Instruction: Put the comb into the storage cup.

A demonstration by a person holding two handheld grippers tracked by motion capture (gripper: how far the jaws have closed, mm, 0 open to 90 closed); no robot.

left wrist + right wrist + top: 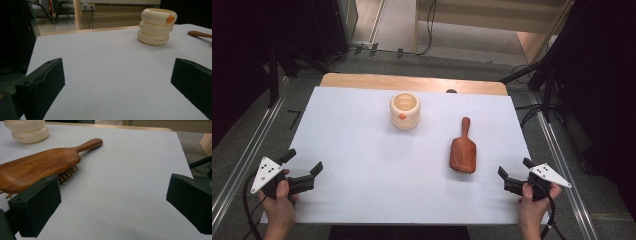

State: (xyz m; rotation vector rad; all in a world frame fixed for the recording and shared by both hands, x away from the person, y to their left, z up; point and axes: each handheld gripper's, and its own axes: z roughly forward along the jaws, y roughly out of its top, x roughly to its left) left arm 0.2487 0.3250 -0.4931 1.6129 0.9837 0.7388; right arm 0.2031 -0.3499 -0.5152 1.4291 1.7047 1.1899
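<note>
Hairbrush: reddish-brown wood, paddle-shaped, bristles down, handle pointing away.
Cup: cream, ribbed, far-left of hairbrush.
Right gripper: near hairbrush, jaws spread, empty.
Left gripper: well left of hairbrush, jaws spread, empty.

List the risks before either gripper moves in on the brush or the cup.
1. The brown wooden paddle hairbrush lies bristles down, so it may rock or slide when the right gripper closes its open jaws on it.
2. The cream ribbed ceramic cup has rounded bulges; the left gripper might slip on them and tip it on the white table cover.
</note>
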